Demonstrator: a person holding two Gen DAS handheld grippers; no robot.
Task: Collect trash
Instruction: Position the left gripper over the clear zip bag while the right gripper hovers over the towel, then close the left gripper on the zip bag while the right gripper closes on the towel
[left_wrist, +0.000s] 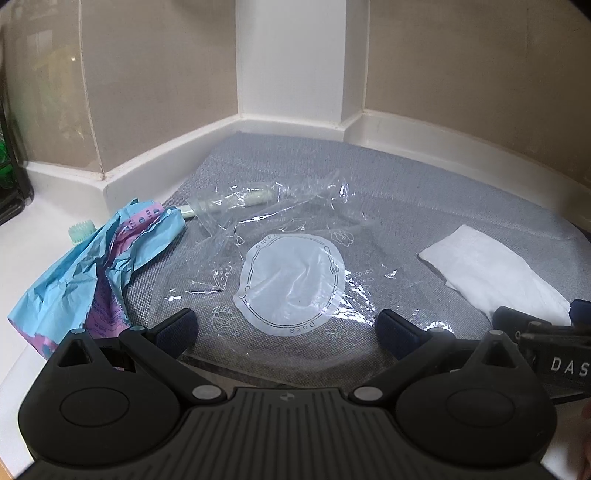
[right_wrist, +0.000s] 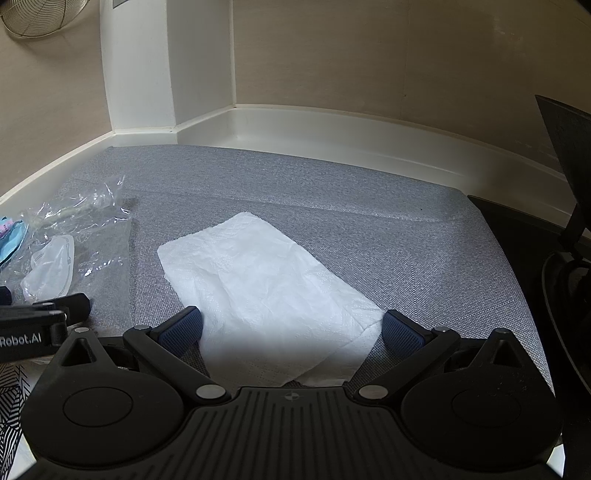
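Beige walls and a white skirting edge close off the far side of a white table (left_wrist: 22, 236), where a grey woven mat (left_wrist: 424, 184) carries the litter. From the left wrist view, the left tool (left_wrist: 286, 325) hovers low with its blue-padded fingers spread wide, nothing between them. Just beyond it lies a clear plastic bag (left_wrist: 288, 258) with a white round printed label, flat on the mat. A pale green toothbrush (left_wrist: 229, 201) lies under the bag's far edge, its bristled head poking out at the far left. A crumpled blue and pink paper wrapper (left_wrist: 92, 266) sits left of the bag, half off the mat. A white paper napkin (left_wrist: 491, 269) lies to the right, with the other tool at the right edge beside it.

From the right wrist view, the right tool (right_wrist: 291, 328) is likewise spread wide, its fingers on either side of the napkin's (right_wrist: 266, 280) near end, not pinching it. The plastic bag (right_wrist: 74, 236) lies far left, the mat (right_wrist: 369, 221) bare beyond the napkin, and a black object stands at the right edge.
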